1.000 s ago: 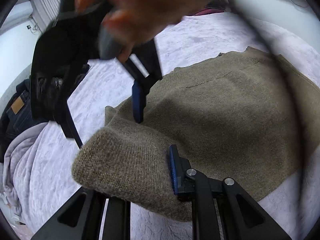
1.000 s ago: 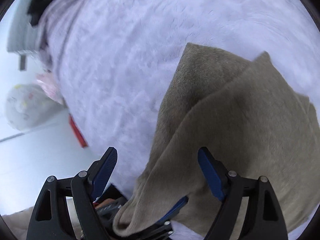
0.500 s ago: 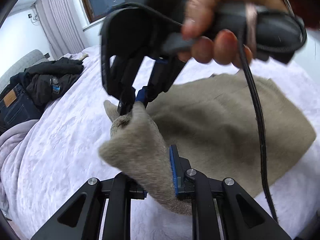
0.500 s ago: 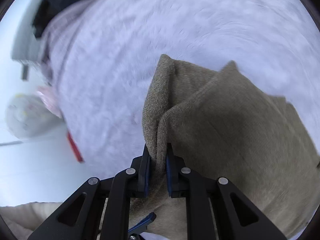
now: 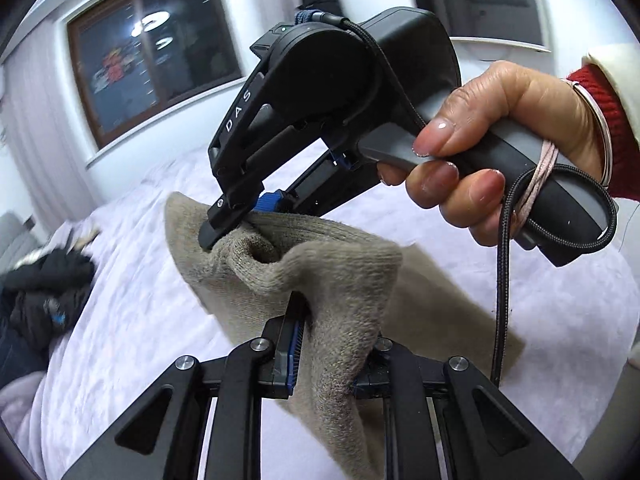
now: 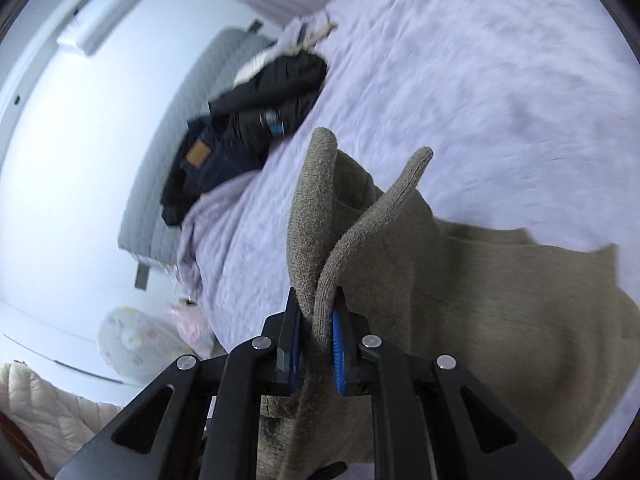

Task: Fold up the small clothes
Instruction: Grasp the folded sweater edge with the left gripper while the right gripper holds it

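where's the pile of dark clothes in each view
Left wrist view: the dark clothes lie at the far left edge, on the bed.
Right wrist view: they lie upper left of centre, by the grey headboard.
Shared landmark: the tan sweater, clamped by both grippers.

Bright even indoor light, lamp glare in window (image 5: 152,24), fisheye-bent dark edges, motion-blurred background

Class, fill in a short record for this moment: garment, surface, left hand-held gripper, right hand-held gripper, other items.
garment: olive-brown knit sweater, one edge lifted
surface: lilac bedspread
left hand-held gripper: shut on the sweater edge
right hand-held gripper: shut on the sweater edge
right hand: holds the gripper handle
other items: dark clothes pile on the bed's far side
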A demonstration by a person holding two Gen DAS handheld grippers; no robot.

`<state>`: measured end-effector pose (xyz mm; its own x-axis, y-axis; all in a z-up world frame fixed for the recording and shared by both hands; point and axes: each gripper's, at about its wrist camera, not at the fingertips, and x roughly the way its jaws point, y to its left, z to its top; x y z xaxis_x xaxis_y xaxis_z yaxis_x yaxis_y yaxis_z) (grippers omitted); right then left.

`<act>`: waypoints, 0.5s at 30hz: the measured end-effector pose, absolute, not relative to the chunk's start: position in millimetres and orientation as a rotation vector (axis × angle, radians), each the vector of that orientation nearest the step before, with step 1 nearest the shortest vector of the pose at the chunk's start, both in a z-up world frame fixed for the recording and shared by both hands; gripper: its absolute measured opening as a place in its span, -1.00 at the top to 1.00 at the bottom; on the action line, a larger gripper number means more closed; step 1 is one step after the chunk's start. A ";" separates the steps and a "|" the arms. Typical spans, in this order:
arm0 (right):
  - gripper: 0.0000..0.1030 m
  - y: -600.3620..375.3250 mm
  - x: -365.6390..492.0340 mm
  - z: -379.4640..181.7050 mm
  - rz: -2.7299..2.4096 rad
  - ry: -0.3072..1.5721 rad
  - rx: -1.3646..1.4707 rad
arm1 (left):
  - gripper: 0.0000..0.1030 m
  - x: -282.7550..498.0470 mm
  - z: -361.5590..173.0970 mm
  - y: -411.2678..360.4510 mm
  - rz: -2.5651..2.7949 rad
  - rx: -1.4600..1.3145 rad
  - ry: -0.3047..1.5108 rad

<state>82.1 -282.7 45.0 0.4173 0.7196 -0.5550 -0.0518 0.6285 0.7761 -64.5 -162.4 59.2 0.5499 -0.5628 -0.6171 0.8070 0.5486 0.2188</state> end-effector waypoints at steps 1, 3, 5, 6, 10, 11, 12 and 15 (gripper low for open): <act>0.73 -298.8 68.6 48.1 0.524 1.011 0.774 | 0.64 -70.3 58.1 -173.0 -0.888 0.534 0.514; 0.73 -326.4 41.5 46.5 0.462 0.971 0.820 | 0.64 -82.8 51.2 -195.6 -0.959 0.561 0.518; 0.73 -357.5 15.1 37.4 0.390 0.952 0.861 | 0.64 -95.0 37.3 -214.5 -1.015 0.602 0.522; 0.73 -370.1 2.2 28.7 0.350 0.950 0.878 | 0.64 -101.2 27.0 -223.0 -1.039 0.635 0.522; 0.72 -408.9 -37.1 -38.2 0.190 1.018 0.969 | 0.64 -129.0 -18.4 -250.0 -1.121 0.751 0.585; 0.72 -415.3 -43.3 -52.2 0.168 1.032 0.994 | 0.64 -131.7 -26.0 -252.7 -1.130 0.770 0.602; 0.72 -420.6 -51.2 -68.0 0.146 1.044 1.025 | 0.64 -135.3 -33.8 -253.9 -1.138 0.788 0.615; 0.72 -432.3 -65.7 -96.0 0.116 1.052 1.081 | 0.64 -137.8 -44.2 -253.7 -1.150 0.811 0.643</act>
